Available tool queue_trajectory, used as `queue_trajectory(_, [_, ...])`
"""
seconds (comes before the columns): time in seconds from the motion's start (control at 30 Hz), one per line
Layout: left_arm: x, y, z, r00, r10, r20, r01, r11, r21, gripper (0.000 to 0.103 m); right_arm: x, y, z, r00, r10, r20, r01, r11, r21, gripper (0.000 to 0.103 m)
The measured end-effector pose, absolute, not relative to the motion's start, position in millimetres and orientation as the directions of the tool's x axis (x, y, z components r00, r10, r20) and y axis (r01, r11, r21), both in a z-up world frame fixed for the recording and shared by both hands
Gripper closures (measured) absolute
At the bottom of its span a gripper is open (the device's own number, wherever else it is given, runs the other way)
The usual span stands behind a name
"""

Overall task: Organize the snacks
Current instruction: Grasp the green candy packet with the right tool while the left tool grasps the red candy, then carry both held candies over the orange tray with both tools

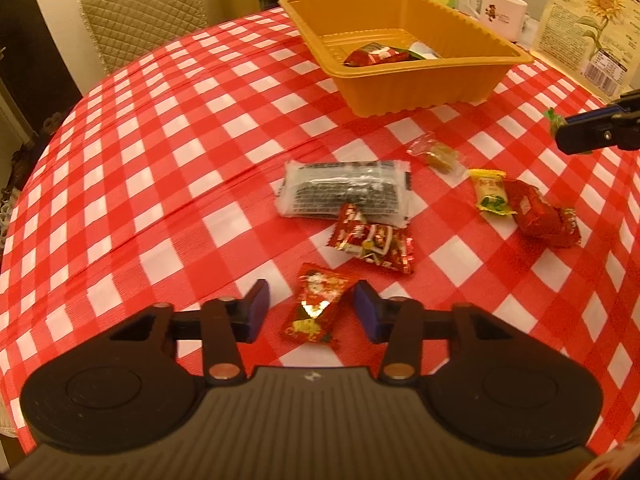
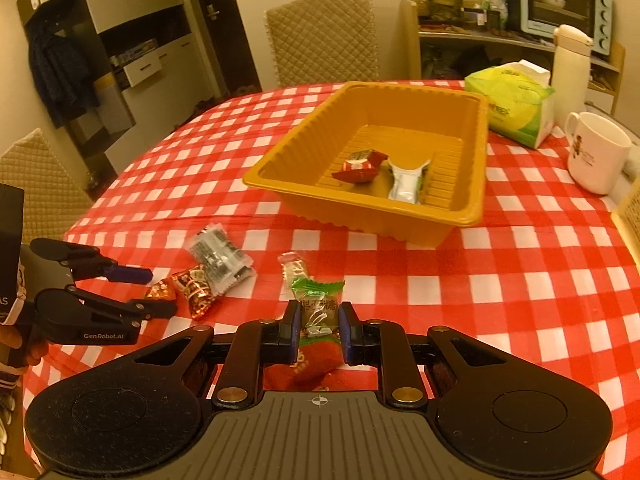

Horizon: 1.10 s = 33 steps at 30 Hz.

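A red-and-white checked tablecloth (image 1: 168, 168) with faint creases covers the table in a warm-lit room. Nearest in the left wrist view, the left gripper (image 1: 311, 309) has its jaws apart, one on each side of a crinkled red foil candy (image 1: 314, 307) lying flat on the cloth, touching neither blue pad. In the right wrist view, the right gripper (image 2: 319, 330) is clamped on a green-ended candy wrapper (image 2: 319, 307), with a red packet (image 2: 310, 362) just beneath it.

Six loose snacks lie on the cloth in the left view: that red candy, a glossy red twin-pack (image 1: 370, 244), a clear rectangular packet of dark seeds (image 1: 344, 192), a transparent wrapper with a brown sweet (image 1: 438, 156), a yellow sachet (image 1: 491, 192) and a dark red pouch (image 1: 544, 216) touching it.

Farther off sits a ribbed orange plastic tray (image 2: 476, 152) holding two pieces, one red (image 2: 360, 166), one silver-white (image 2: 406, 180). Beyond stand a white mug (image 2: 598, 152), a green tissue pack (image 2: 516, 108) and two quilted chair backs (image 2: 324, 40).
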<state>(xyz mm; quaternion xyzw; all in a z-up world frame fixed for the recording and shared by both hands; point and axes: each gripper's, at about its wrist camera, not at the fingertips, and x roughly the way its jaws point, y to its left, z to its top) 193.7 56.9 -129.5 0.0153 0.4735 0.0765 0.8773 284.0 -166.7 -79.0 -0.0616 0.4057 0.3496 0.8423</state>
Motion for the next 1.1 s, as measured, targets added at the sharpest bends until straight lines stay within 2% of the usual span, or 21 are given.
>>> queue_trajectory(0.07, [194.0,55.1,-129.1,0.539,0.139,-0.831,-0.115,0.989,0.091,0.073,283.6,-168.5,-78.3,0.431,0.536,-0.726,-0.634,0.752,0.179,0.083])
queue_trajectory(0.23, [192.2,51.4,-127.9,0.539,0.127,-0.833,-0.121,0.990,0.073,0.083,282.8,-172.0,-77.7,0.439,0.532,-0.724,-0.627,0.759,0.178,0.083])
queue_trajectory(0.7, [181.2,49.8,-85.2,0.613,0.128,-0.780,-0.173,0.985,0.025,0.083,290.1,-190.7,-72.2,0.461,0.522,-0.717,-0.602,0.778,0.180,0.083])
queue_trajectory(1.1, [236.7,46.7,-46.6,0.687,0.124,-0.716,-0.158,0.987,0.019,0.083,327.9,-193.8,-53.8,0.478,0.557,-0.679,-0.601,0.771,0.210,0.083])
